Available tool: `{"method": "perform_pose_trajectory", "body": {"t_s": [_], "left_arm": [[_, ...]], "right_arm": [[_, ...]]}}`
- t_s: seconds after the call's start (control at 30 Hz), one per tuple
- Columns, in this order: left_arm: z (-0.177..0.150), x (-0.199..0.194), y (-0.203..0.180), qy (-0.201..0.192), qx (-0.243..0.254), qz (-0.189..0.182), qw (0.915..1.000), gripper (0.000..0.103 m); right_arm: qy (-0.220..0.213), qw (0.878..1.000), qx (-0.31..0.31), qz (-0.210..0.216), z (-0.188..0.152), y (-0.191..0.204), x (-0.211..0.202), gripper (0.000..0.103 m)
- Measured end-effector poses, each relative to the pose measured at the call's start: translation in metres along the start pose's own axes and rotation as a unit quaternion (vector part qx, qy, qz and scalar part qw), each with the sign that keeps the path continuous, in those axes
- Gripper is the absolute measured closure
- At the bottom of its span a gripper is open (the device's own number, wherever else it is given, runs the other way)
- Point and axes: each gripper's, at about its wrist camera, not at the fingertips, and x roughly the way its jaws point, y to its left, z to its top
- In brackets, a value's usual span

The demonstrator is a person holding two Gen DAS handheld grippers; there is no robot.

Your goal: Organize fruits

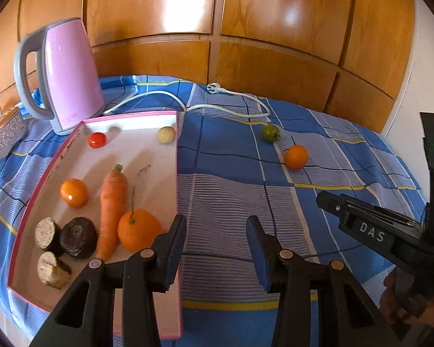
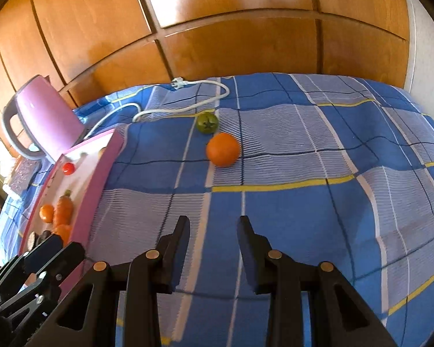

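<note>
A blue plaid cloth [image 1: 275, 202] covers the surface and fills the lower half of both views, with wooden panelling [image 1: 246, 29] across the top. At the upper left of the left wrist view stands a pink electric kettle [image 1: 69, 75]; its white cord [image 1: 217, 105] snakes right across the cloth. Below the kettle lies a pink-rimmed tray [image 1: 177, 173] holding a carrot [image 1: 111, 211], a stemmed orange [image 1: 137, 231], a smaller orange [image 1: 73, 192], a red tomato [image 1: 97, 140], a pale round fruit [image 1: 166, 134] and dark cut root pieces [image 1: 78, 237].

Two fruits sit on the bare cloth, well right of the tray — an orange [image 2: 222, 149] at centre of the right wrist view and a green tomato [image 2: 207, 123] just above it, nearly touching.

The left gripper [image 1: 217, 225] hangs at bottom centre of its view beside the tray's right edge, jaws apart and empty. The right gripper [image 2: 212, 225] — also parted, holding nothing — hangs over bare cloth below the orange.
</note>
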Motion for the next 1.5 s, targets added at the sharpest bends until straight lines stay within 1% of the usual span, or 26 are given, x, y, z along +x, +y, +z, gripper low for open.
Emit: {"method": "perform_pose_trajectory", "body": {"t_s": [0.23,0.33,0.47,0.57,0.73,0.87,1.03,1.3,1.5], "left_arm": [[0.01,0.017,-0.005,0.007,0.0,-0.004,1.0,0.059],[0.013,0.024,-0.007,0.011,-0.003,-0.007,0.9999,0.059],[0.017,0.032,-0.009,0.015,-0.003,-0.008,0.9999,0.059],[0.019,0.036,-0.009,0.017,-0.005,-0.007,0.9998,0.059],[0.023,0.042,-0.009,0.018,-0.006,-0.007,0.9998,0.059],[0.028,0.047,-0.01,0.02,-0.009,-0.012,0.9997,0.059],[0.033,0.055,-0.016,0.023,-0.008,-0.016,0.9996,0.059],[0.046,0.072,-0.03,0.027,-0.006,-0.023,0.9993,0.06],[0.058,0.089,-0.043,0.03,0.0,-0.028,0.9992,0.06]], "right_arm": [[0.007,1.0,-0.01,-0.011,0.025,-0.004,0.025,0.069],[0.006,1.0,-0.015,-0.018,0.038,-0.004,0.035,0.066],[0.01,0.999,-0.026,-0.026,0.054,-0.001,0.052,0.066],[0.018,0.998,-0.04,-0.036,0.062,0.003,0.068,0.066],[0.017,0.997,-0.063,-0.034,0.067,0.01,0.082,0.065],[0.014,0.998,-0.063,-0.024,0.067,0.006,0.082,0.066],[0.009,0.998,-0.055,-0.026,0.062,-0.004,0.074,0.066],[0.0,0.998,-0.034,-0.062,0.058,-0.033,0.062,0.066],[-0.01,0.997,-0.022,-0.073,0.057,-0.049,0.058,0.066]]}}
